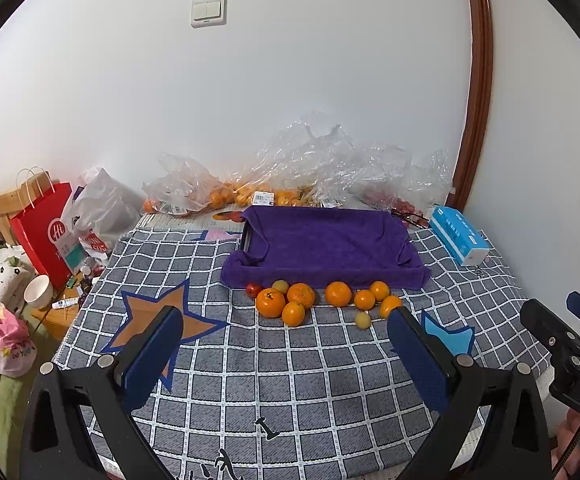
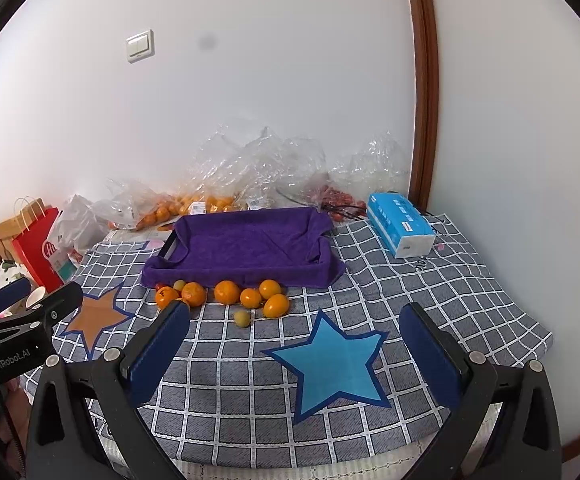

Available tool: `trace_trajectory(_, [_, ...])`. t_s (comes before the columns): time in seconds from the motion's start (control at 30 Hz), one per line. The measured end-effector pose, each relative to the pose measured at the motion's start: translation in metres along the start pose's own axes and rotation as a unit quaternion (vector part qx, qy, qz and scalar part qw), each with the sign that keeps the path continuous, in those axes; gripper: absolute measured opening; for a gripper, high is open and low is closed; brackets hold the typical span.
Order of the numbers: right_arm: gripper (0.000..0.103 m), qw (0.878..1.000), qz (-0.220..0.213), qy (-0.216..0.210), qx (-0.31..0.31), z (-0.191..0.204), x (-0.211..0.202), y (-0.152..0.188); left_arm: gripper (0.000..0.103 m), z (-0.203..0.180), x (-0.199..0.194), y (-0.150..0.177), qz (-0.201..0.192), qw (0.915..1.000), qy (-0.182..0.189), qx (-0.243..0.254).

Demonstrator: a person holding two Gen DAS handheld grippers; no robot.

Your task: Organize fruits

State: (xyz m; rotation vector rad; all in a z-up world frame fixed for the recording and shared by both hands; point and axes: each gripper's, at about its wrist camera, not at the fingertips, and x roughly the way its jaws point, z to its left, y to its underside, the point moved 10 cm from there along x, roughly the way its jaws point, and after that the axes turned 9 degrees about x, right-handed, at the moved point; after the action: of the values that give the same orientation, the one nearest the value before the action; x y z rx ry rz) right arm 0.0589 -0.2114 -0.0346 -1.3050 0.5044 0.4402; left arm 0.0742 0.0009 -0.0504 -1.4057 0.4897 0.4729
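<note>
A: Item one, fruits?
B: Oranges (image 1: 294, 300), round, bright orange, clustered in a rough row running left to right along the near edge of the purple towel (image 1: 326, 246). One small red fruit (image 1: 253, 289) at the left end; two small yellowish fruits, one (image 1: 363, 320) lying apart in front of the row.
A: Container?
B: Tray (image 2: 169, 249) lined with the towel, long axis left to right, nothing in it.
A: Surface?
B: Bench under a grey checked cloth (image 1: 290, 376) with star patches.
A: Tongs?
B: Left tongs (image 1: 286, 336) spread wide apart, holding nothing. Right tongs (image 2: 296, 332) likewise apart, holding nothing, both short of the fruit.
</note>
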Motion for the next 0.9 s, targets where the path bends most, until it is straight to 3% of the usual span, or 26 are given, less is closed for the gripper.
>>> trace_trajectory(0.9, [0.103,1.000,-0.001,-0.002,-0.002,0.0012,-0.0041,0.0017,0.102,0.0034,-0.0013,-0.0020,0.000,1.0000,-0.004,0.001])
